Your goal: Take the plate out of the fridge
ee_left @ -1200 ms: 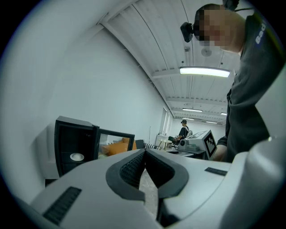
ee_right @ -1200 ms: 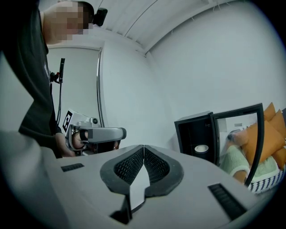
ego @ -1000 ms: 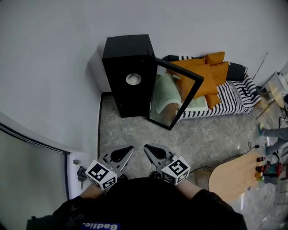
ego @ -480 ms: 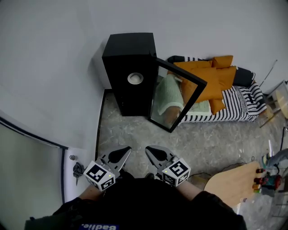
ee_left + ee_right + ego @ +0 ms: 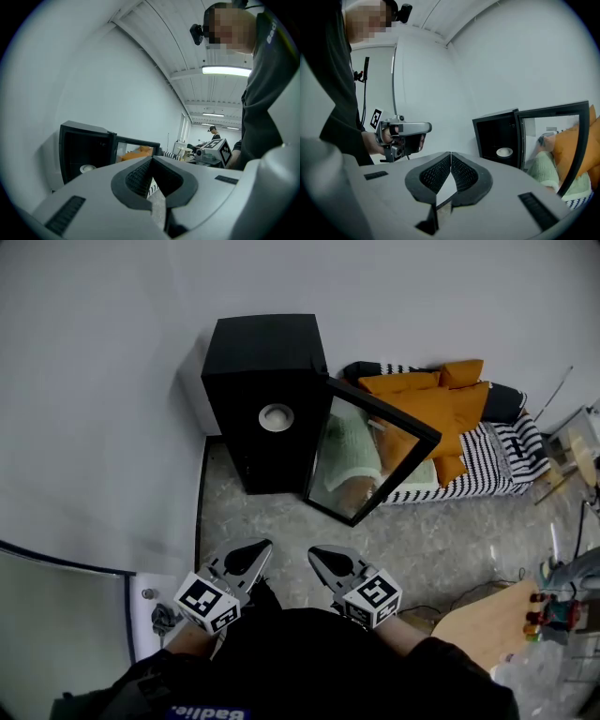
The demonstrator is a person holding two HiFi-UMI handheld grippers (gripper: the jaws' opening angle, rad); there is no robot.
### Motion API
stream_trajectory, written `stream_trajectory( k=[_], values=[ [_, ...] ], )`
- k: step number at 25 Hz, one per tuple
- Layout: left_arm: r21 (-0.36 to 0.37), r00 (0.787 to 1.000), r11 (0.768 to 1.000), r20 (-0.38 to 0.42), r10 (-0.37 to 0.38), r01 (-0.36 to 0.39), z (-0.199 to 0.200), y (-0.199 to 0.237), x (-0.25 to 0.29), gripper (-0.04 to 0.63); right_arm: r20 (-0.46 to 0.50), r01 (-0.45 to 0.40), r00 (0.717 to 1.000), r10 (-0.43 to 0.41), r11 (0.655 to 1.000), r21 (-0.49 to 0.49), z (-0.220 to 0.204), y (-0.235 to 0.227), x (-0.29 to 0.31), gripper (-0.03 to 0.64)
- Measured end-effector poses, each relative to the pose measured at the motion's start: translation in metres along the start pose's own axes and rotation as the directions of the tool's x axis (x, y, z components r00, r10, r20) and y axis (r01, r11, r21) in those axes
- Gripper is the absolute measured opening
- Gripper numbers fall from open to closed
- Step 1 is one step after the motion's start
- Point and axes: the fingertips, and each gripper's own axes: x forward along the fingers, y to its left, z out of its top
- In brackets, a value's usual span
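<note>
Fridge: matt black casing; door a glossy, mirror-like glass pane. Plate: smooth, glossy white. Left gripper and right gripper: matt grey plastic, fingers faced with ribbed black pads. Floor: speckled grey, stone-like. Cushions: orange cloth. Surface: pale wood.

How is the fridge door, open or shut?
Open. The glass door swings out from the black fridge, and the plate shows inside.

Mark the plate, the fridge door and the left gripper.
plate (image 5: 276, 416), head view, its centre
fridge door (image 5: 361, 463), head view, the glass pane
left gripper (image 5: 263, 546), head view, its shut fingertips
</note>
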Motion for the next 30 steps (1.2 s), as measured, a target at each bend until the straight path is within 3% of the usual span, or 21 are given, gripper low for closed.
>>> stream_trajectory(
  k=[9,15,20,30],
  values=[
    [0.034,0.995,0.995,-0.045,-0.093,0.094,0.022,0.133,0.040,0.006,-0.022,0.106,0.994,-0.105,0.993,0.043,0.036,-0.056,0.105,0.009],
    [0.022,0.990,0.991,-0.059,-0.128,0.130,0.029,0.183,0.062,0.006,-0.004,0.148,0.989,-0.148,0.988,0.054,0.058,-0.083,0.148,0.009],
    [0.014,0.991,0.994,-0.074,-0.107,0.109,0.034,0.197,0.085,0.006,-0.011,0.108,0.994,-0.107,0.993,0.053,0.066,-0.106,0.160,0.009],
    [-0.059,0.990,0.998,-0.141,0.029,-0.037,0.018,0.219,0.144,0.006,-0.065,-0.070,0.995,0.070,0.998,0.009,0.074,-0.160,0.160,0.009]
  ],
)
